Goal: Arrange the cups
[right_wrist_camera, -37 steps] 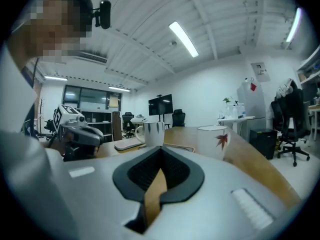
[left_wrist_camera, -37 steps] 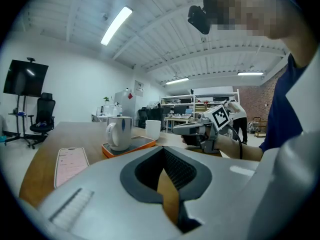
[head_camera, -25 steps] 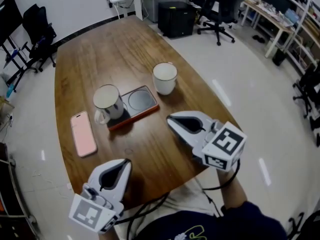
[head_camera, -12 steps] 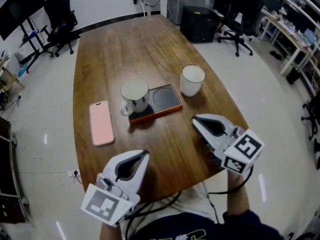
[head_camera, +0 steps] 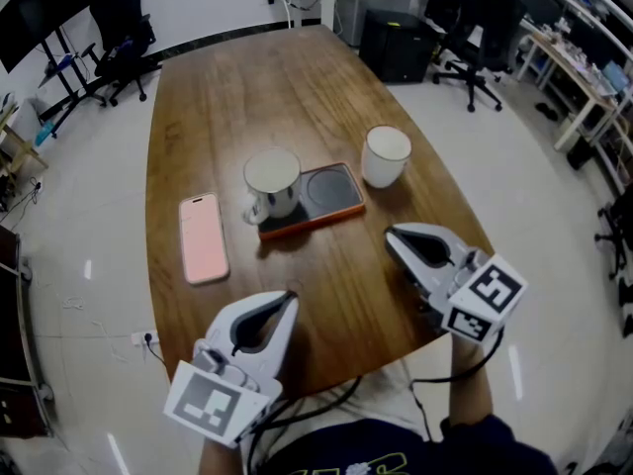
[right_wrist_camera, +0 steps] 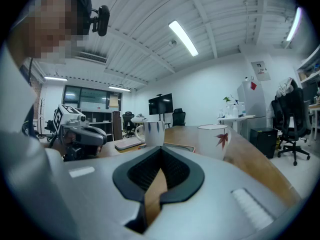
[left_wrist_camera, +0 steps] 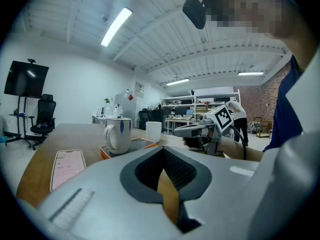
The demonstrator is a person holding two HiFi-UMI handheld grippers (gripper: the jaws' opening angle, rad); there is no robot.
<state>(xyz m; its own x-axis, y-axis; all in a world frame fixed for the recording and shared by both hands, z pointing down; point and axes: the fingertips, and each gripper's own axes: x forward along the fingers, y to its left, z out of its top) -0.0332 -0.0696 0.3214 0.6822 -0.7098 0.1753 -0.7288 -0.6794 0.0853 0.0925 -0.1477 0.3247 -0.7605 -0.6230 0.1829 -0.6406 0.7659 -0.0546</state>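
A white mug [head_camera: 272, 179] with a handle stands on the left half of an orange-rimmed dark tray [head_camera: 331, 192] in mid-table. A handleless white cup [head_camera: 386, 154] with a red leaf print [right_wrist_camera: 214, 140] stands on the wood just right of the tray. My left gripper [head_camera: 280, 303] hovers shut and empty over the near table edge, pointing toward the mug [left_wrist_camera: 118, 134]. My right gripper [head_camera: 398, 239], also shut and empty, is at the near right, short of the cup. Each gripper shows in the other's view: the right gripper [left_wrist_camera: 200, 131], the left gripper [right_wrist_camera: 82, 131].
A pink phone [head_camera: 203, 237] lies flat left of the tray, near the table's left edge. The brown wooden table [head_camera: 247, 87] stretches away from me. Office chairs, desks and a black cabinet [head_camera: 396, 47] stand on the floor beyond it.
The head view has swung, so the table and cups now sit further right in the picture. The cups, tray and phone have kept their places, and both grippers have stayed shut near the front edge.
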